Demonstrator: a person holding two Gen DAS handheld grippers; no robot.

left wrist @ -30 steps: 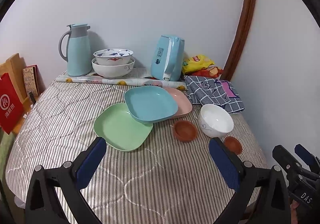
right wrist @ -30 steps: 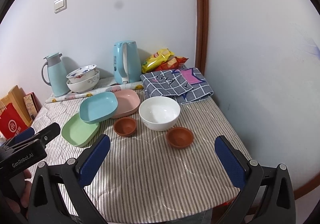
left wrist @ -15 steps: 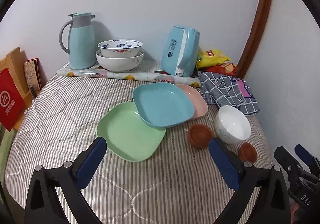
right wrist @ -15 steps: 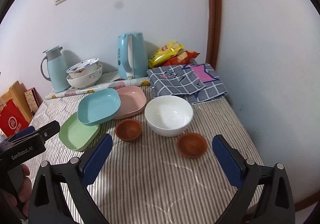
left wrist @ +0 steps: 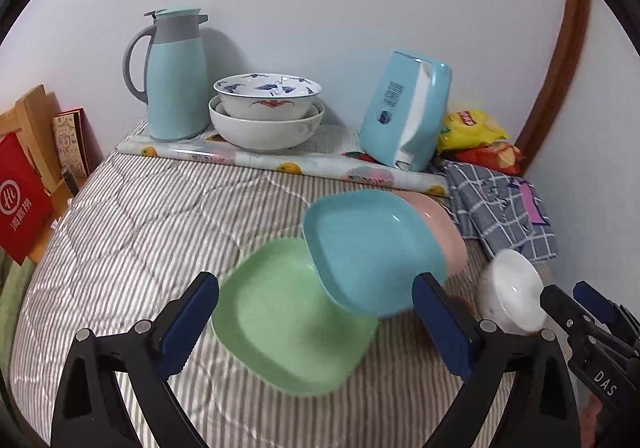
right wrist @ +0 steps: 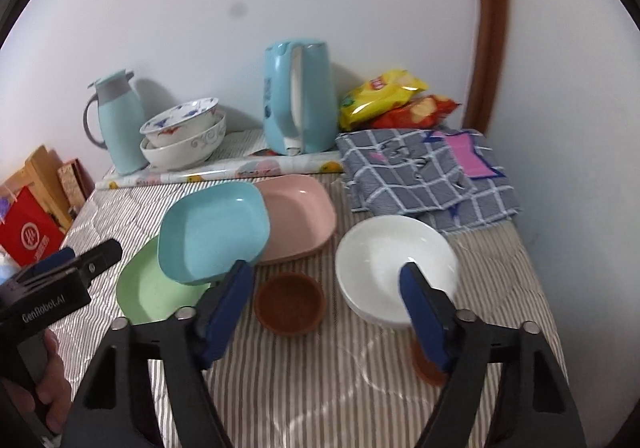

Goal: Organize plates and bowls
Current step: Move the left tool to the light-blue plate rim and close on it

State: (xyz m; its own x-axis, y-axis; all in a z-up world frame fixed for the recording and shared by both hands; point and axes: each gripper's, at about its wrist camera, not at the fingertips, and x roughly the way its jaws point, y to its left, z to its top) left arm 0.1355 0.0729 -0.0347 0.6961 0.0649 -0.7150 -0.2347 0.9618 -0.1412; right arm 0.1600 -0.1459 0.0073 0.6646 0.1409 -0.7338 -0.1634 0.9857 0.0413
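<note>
Three square plates are seen overlapped near the middle of the striped cloth (right wrist: 304, 388). The blue plate (right wrist: 214, 232) is on top and is tilted; its edge at 7 o'clock rests on the green plate (right wrist: 150, 294), and its edge at 2 o'clock leans on the pink plate (right wrist: 300, 219). At 3 o'clock of the pink plate the white bowl (right wrist: 394, 268) is placed. A small brown dish (right wrist: 290, 304) is found between the plates and this bowl, just at 6 o'clock of the pink plate. A second brown dish (right wrist: 426, 368) is partly hidden behind the right finger, at 6 o'clock of the white bowl.

The right gripper (right wrist: 328, 312) is held over the cloth, and its jaws are closing. The first brown dish is seen between the fingers, but no pad is pressed on anything. The left gripper (left wrist: 316, 324) is held wide, its jaws closing a little. The green plate (left wrist: 288, 320) and the near corner of the blue plate (left wrist: 372, 248) are seen between its fingers, not gripped.

Farther, at 12 o'clock along the wall, two patterned bowls (left wrist: 266, 115) are stacked, with the jug (left wrist: 174, 71) at their 9 o'clock and the kettle (left wrist: 406, 111) at their 3 o'clock. A printed roll (left wrist: 280, 163) lies before them. The snack bags (right wrist: 394, 99) and the checked cloth (right wrist: 428, 171) are at the corner at 2 o'clock. A red bag (left wrist: 22, 199) stands at 9 o'clock, beside the table.
</note>
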